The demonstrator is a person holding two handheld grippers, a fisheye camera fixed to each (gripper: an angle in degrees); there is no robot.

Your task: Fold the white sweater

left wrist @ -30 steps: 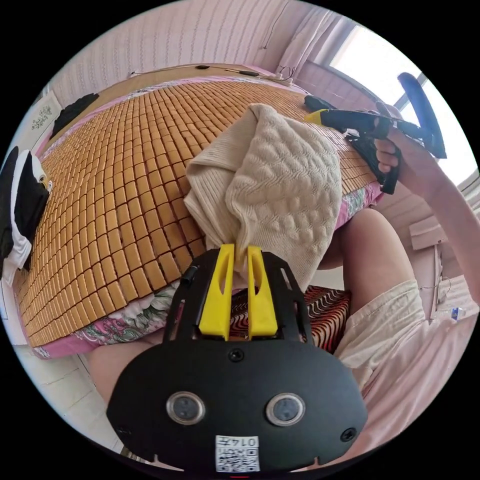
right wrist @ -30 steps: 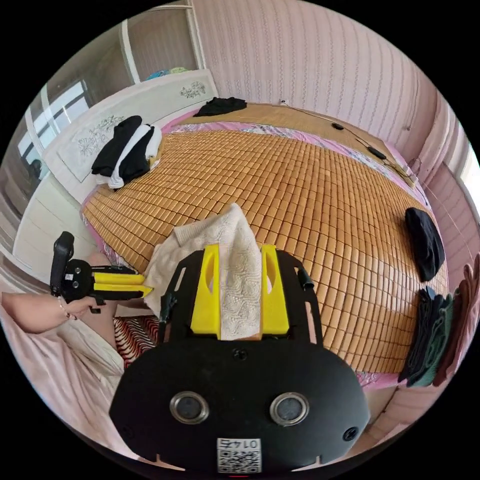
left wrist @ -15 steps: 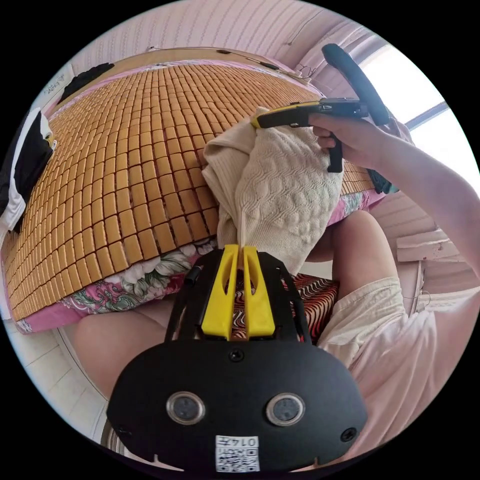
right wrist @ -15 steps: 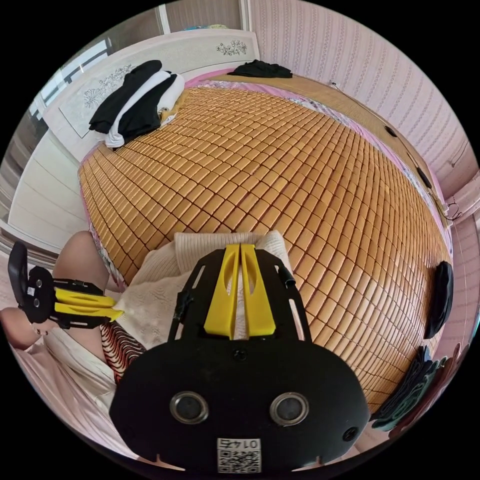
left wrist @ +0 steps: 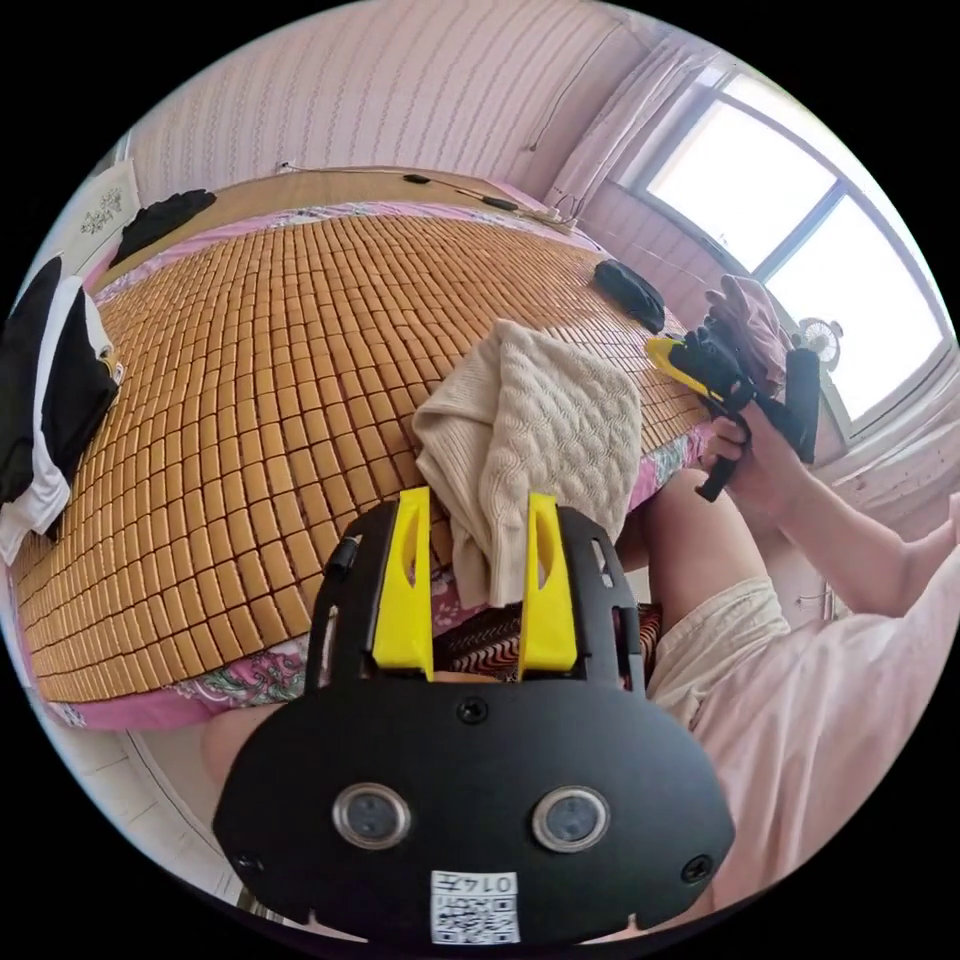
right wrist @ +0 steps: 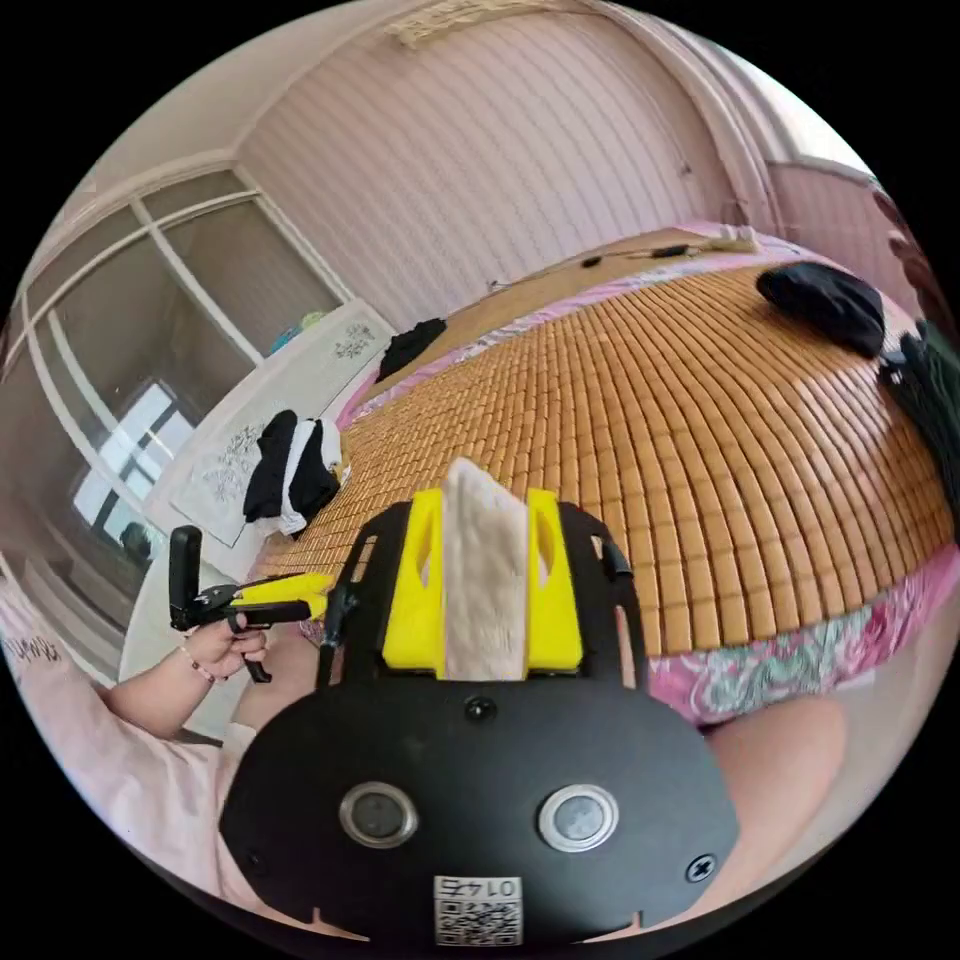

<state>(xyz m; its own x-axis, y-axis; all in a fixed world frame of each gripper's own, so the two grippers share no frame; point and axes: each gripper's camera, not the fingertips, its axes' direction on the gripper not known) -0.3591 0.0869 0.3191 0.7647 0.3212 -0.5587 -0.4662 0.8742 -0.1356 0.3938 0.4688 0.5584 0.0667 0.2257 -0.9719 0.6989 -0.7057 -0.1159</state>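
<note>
The white knitted sweater (left wrist: 550, 420) lies in a folded heap on the near edge of the bamboo mat (left wrist: 250, 380), one end hanging over the side. My left gripper (left wrist: 472, 498) is open just in front of that hanging end, a jaw on either side and neither pressing it. In the left gripper view my right gripper (left wrist: 665, 352) is held in a hand to the right, apart from the sweater. In its own view the right gripper (right wrist: 484, 495) is open, with a strip of sweater (right wrist: 485, 580) between the jaws. The left gripper (right wrist: 315, 590) shows at the left there.
A black and white pile of clothes (left wrist: 45, 400) lies at the mat's left end, and a black garment (left wrist: 630, 285) near the window side. More dark clothes (right wrist: 925, 390) hang at the right edge. The person's bare legs and pink top are close against the bed.
Half a second ago both grippers were shut on the sweater and held it up. Both have since opened, the sweater has settled on the mat's edge, and the right gripper has drawn away.
</note>
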